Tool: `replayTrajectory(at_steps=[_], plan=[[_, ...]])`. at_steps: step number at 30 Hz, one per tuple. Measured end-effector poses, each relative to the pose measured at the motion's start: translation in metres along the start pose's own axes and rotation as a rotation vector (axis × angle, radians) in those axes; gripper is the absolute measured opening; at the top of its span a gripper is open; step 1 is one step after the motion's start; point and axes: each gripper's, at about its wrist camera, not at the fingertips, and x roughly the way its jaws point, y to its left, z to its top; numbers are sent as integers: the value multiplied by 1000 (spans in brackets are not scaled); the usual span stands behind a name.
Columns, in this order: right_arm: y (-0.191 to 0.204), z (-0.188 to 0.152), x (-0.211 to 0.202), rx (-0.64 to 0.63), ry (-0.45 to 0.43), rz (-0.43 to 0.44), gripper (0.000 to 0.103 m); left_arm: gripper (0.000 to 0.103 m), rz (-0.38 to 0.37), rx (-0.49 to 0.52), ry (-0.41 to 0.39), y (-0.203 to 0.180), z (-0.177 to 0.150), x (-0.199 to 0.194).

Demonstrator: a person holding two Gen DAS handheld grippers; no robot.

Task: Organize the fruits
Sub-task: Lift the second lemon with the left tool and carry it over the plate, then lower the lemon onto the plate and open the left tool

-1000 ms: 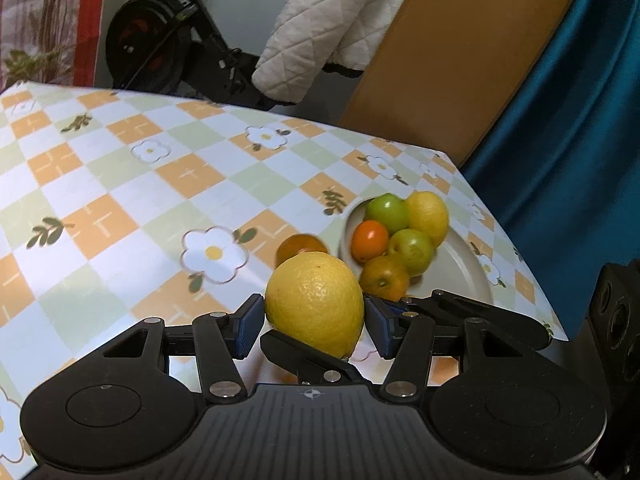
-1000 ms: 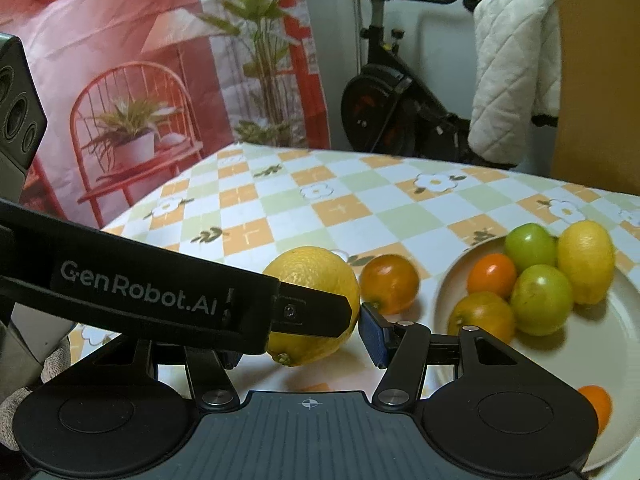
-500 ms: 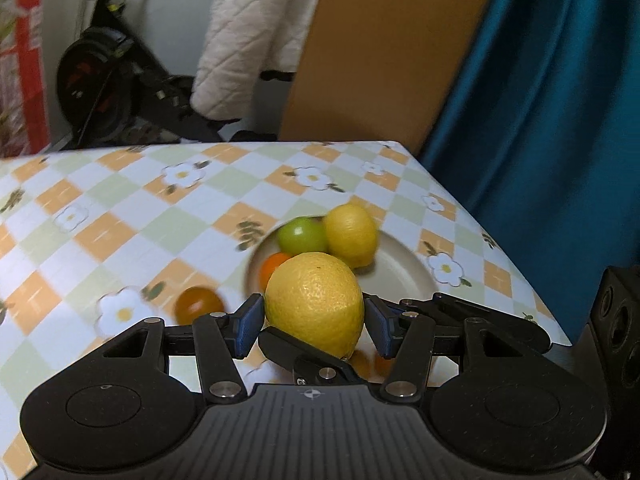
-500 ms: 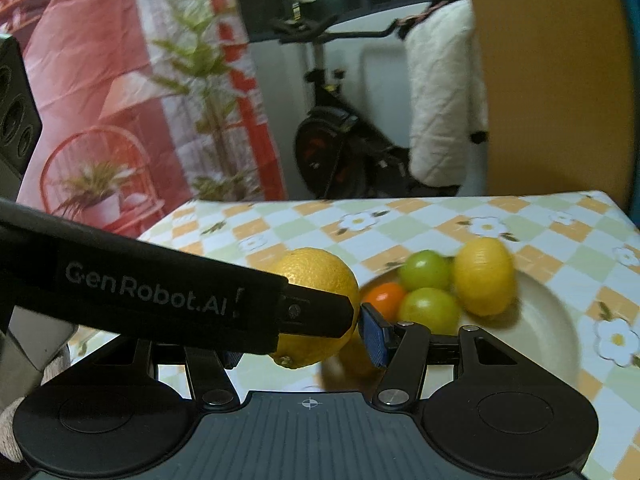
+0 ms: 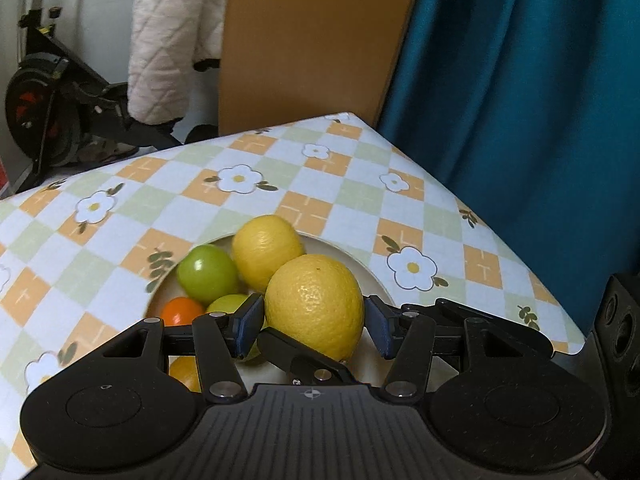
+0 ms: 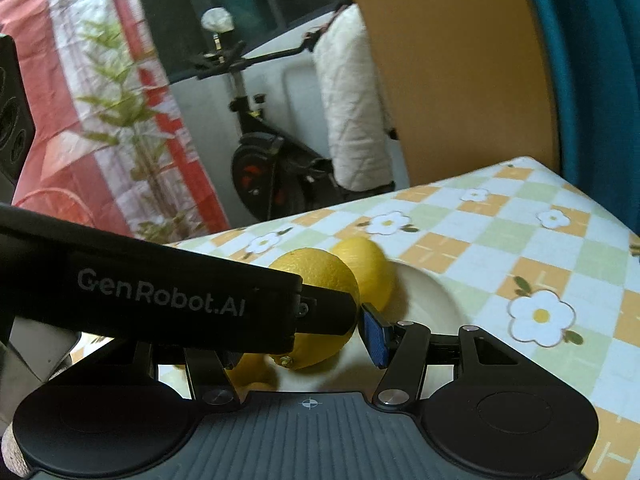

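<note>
A large yellow lemon [image 5: 316, 300] hangs over the cream plate [image 5: 360, 264], and my left gripper [image 5: 314, 324] is shut on it, blue pads against both sides. My right gripper [image 6: 304, 346] also grips this lemon [image 6: 320, 272]. Its right pad [image 6: 372, 336] touches the peel, and one black finger [image 5: 296, 354] lies under the fruit. The left gripper's body [image 6: 160, 292] hides the other right finger. On the plate lie a smaller lemon [image 5: 266, 248], two green fruits [image 5: 206, 276] and an orange one [image 5: 182, 310].
The table wears a checked flower cloth [image 5: 328, 200], and its corner and right edge run close behind the plate. Beyond them hang a blue curtain [image 5: 520, 100] and a brown board [image 5: 312, 40]. An exercise bike [image 6: 272, 168] with a white quilted cover stands behind the table.
Both grippers have swung right together with the lemon, from beside the plate to over it. The loose orange fruit on the cloth has gone out of view.
</note>
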Motion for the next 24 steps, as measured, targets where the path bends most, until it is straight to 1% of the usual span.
replayTrajectory(at_steps=[6,12,17,24], plan=[[-16,-6,13,37,30,-10,53,58,15,13,45,-1,1,20],[-22,-11,23,58,35,-9,52,57,21,30,46,-1,4,22],[-23,-15,25,48,20,-2,52,56,33,51,39,-4,3,24],[-23,-17,23,50,13,-1,54,57,25,39,35,-3,3,23]])
